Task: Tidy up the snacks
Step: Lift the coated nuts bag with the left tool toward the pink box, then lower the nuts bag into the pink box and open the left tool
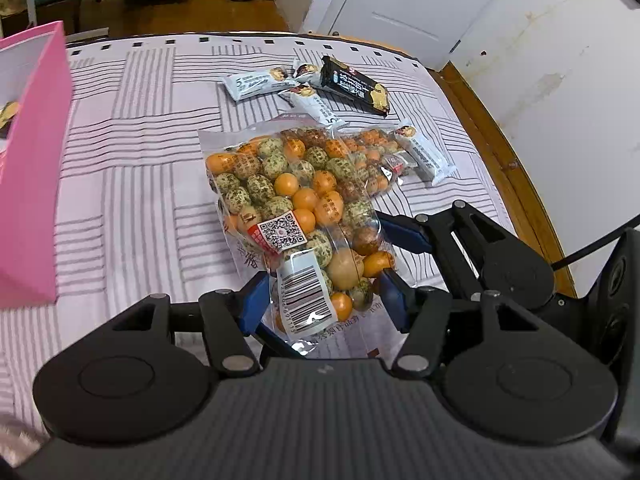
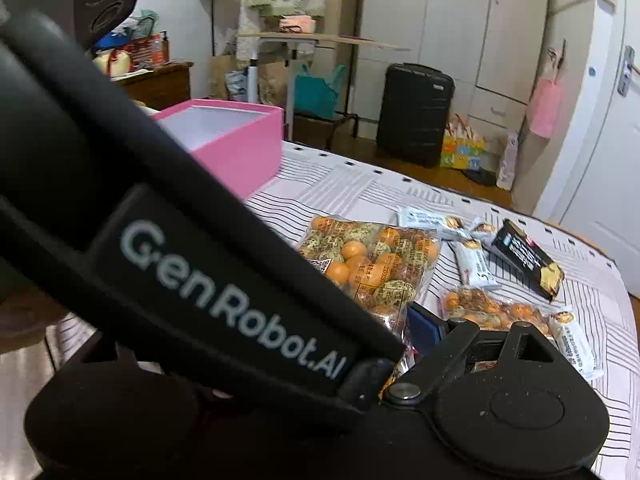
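Snack bag (image 1: pixel 292 216) of orange and speckled green coated nuts lies on the striped bed (image 1: pixel 132 168), its barcode end pinched between the blue jaws of your left gripper (image 1: pixel 320 300). The clear film looks slick and crinkly and the loose contents will likely shift, so grip the flat sealed edge, not the bulge. Your right gripper (image 1: pixel 404 232) comes in beside the bag with its jaws apart, holding nothing visible. A pink box (image 2: pixel 236 140) stands open to the left, the likely destination, well apart from the wrapped bars (image 1: pixel 344 80).
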`<action>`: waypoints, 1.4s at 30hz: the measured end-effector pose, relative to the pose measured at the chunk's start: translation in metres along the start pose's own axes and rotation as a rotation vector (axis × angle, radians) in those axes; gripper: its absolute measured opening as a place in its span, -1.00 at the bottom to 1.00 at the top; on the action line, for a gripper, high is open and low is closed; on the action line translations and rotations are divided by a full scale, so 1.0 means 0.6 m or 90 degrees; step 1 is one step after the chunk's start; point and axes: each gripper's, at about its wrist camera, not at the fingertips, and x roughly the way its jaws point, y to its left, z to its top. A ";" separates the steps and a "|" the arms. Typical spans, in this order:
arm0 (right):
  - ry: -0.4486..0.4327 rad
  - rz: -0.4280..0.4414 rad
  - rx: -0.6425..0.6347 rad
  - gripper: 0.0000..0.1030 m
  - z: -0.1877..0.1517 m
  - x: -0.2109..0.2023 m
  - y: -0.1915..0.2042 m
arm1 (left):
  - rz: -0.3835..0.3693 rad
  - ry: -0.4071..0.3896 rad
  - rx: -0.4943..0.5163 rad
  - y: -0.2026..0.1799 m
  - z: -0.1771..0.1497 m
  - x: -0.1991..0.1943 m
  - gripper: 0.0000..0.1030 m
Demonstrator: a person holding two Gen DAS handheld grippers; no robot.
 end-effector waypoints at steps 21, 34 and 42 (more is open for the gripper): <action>-0.057 0.059 -0.094 0.77 0.121 -0.057 0.152 | 0.061 -0.080 -0.065 0.090 -0.037 -0.218 0.12; -0.118 0.109 -0.100 0.77 0.211 0.094 0.215 | 0.144 -0.154 -0.091 0.256 0.024 -0.243 0.13; -0.092 0.127 -0.062 0.77 0.222 0.185 0.241 | 0.161 -0.144 -0.103 0.347 0.055 -0.199 0.13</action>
